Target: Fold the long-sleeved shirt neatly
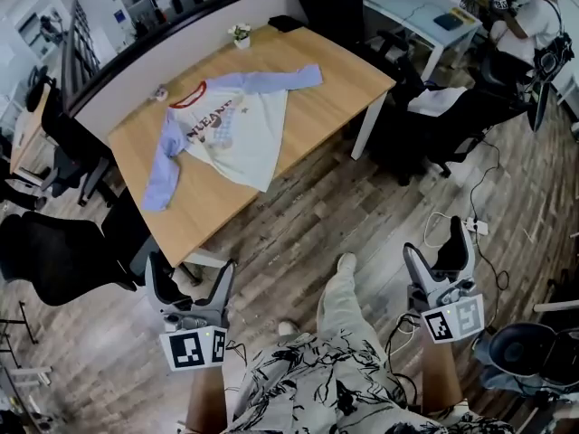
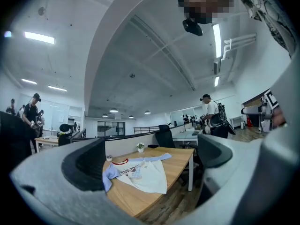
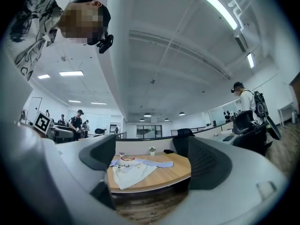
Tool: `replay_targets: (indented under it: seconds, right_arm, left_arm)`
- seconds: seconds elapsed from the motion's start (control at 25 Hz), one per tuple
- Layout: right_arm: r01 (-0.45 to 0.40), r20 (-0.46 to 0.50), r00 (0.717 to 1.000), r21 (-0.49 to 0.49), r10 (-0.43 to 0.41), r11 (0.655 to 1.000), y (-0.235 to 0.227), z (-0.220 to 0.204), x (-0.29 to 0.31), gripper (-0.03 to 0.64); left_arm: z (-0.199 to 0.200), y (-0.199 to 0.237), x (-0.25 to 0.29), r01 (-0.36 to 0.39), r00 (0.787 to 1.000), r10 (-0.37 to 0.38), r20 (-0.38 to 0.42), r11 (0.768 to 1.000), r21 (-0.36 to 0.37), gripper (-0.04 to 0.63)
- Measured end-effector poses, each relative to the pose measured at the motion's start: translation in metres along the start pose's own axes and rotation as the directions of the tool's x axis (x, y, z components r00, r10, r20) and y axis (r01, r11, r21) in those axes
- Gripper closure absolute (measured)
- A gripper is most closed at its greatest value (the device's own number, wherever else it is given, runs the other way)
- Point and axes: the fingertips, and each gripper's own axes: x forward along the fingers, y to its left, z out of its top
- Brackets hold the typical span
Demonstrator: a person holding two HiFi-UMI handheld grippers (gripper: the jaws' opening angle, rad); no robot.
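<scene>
Both gaping empty, left tool point(image 1: 191, 266), right tool point(image 1: 436, 242), shirt point(image 1: 237, 132) on table point(image 1: 336, 90), plant point(image 1: 240, 31) in pot point(image 1: 242, 42)

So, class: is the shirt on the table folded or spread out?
Spread out: the shirt lies flat on the table, both sleeves stretched outward.

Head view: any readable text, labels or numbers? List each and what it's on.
"NUEAN…": red print across the chest of the shirt; blurry, so the reading is unsure.
Smaller print under it on the shirt: too small to read.
Cubes on the left gripper and right gripper: black-and-white square codes only, no letters or numbers.
Nothing else is legible.
</scene>
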Motion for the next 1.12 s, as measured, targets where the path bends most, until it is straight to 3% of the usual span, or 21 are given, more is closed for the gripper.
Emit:
replay_targets:
  seconds: [0.32,0.64,0.88,1.12]
  right_arm:
    - [-0.090,0.004,0.996,0.004,0.090,0.996,-0.105,0.007,0.122,0.141]
    - [-0.175,-0.023,0.984,0.023,0.175,0.984,-0.187,0.005,0.213,0.143]
    - [-0.229,-0.043,0.972,0.032,0.230,0.973,-0.225,-0.009,0.258,0.143]
    - [-0.277,-0.084,0.956,0.049,0.280,0.960,-0.226,-0.033,0.296,0.141]
  left_arm:
    - [0.008,-0.028,0.114,-0.094,0.995,0.094,-0.027,0.996,-0.003,-0.006]
    - [0.009,-0.050,0.195,-0.209,0.977,0.209,-0.052,0.978,-0.002,-0.006]
    - [0.000,-0.061,0.226,-0.285,0.956,0.285,-0.068,0.958,-0.001,-0.006]
    - [-0.012,-0.057,0.240,-0.322,0.939,0.323,-0.117,0.946,0.025,-0.006]
